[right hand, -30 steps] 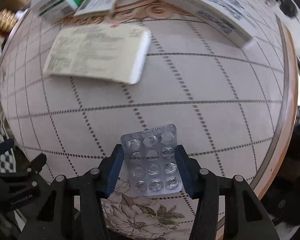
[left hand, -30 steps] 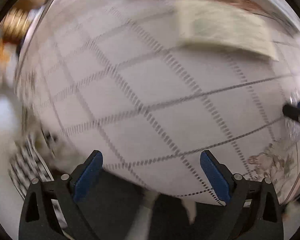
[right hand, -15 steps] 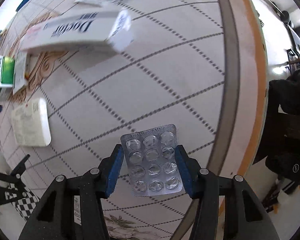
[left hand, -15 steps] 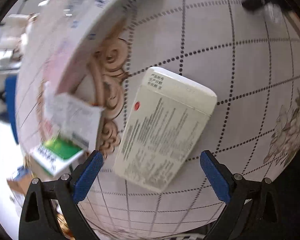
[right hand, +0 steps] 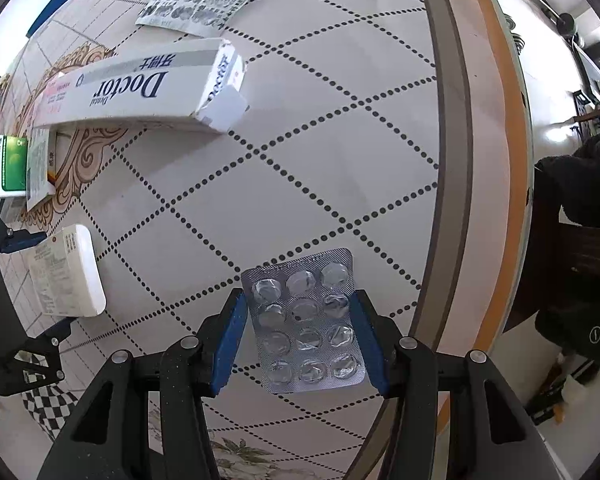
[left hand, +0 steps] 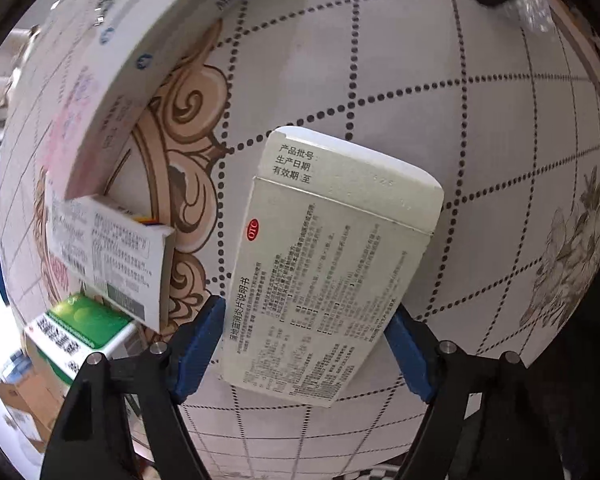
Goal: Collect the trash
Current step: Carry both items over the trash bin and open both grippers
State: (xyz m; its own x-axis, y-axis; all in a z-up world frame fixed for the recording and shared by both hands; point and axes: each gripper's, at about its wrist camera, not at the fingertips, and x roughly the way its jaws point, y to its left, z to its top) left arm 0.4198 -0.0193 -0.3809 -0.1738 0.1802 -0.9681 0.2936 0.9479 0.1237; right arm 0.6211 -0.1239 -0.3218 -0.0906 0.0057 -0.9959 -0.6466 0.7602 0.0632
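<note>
The blister pack (right hand: 309,322) is silver foil with twelve clear bubbles in rows of three, all emptied and crumpled; it is held off the desk (right hand: 300,140) between the blue pads of the right tool (right hand: 302,340). The cream medicine box (left hand: 328,264) lies flat, printed face up with a red OTC oval, its near end between the spread fingers of the left tool (left hand: 304,348). A long white "Doctor" carton (right hand: 140,90) lies flat, one end flap open. Beside its far end a white leaflet-printed box (left hand: 112,256) leans on a green-and-white box (left hand: 76,332). A second, flattened blister sheet (right hand: 198,4) lies at the far edge.
</note>
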